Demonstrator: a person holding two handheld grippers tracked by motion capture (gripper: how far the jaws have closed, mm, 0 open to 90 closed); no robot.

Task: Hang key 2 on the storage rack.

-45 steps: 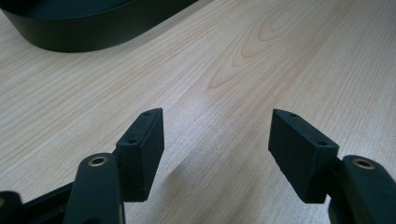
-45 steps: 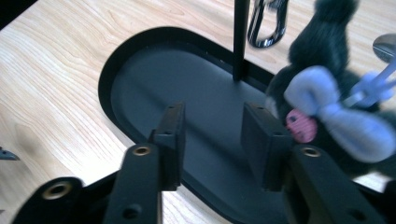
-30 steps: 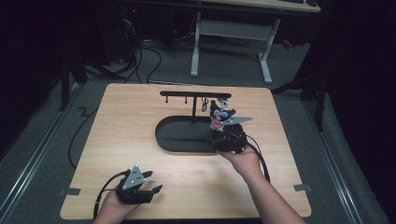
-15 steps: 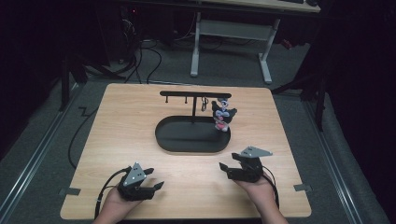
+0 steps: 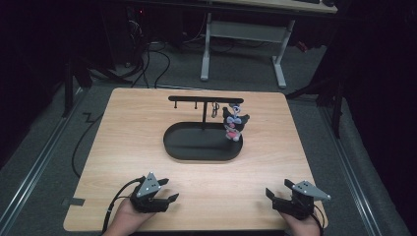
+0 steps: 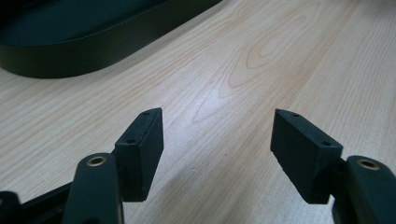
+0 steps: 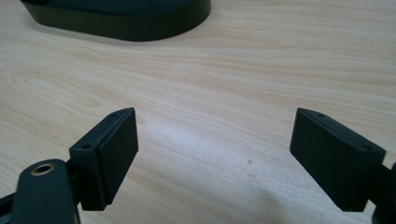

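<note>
Now both grippers — left (image 5: 166, 191), right (image 5: 276, 190) — jaws wide, empty, near the table (image 5: 123, 147) edge

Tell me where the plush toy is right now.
In the high view, the plush toy hangs from the right end of the black stand, over the right end of its oval tray.

Matt black tray (image 5: 196, 150) on smooth pale wood-grain table (image 5: 123, 142); plush toy (image 5: 233, 124) looks cloth

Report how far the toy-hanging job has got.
Done, it seems: the plush toy hangs from the stand's bar over the black tray. In hand: nothing; left gripper and right gripper rest open at the table's near edge. Left: nothing evident.
</note>
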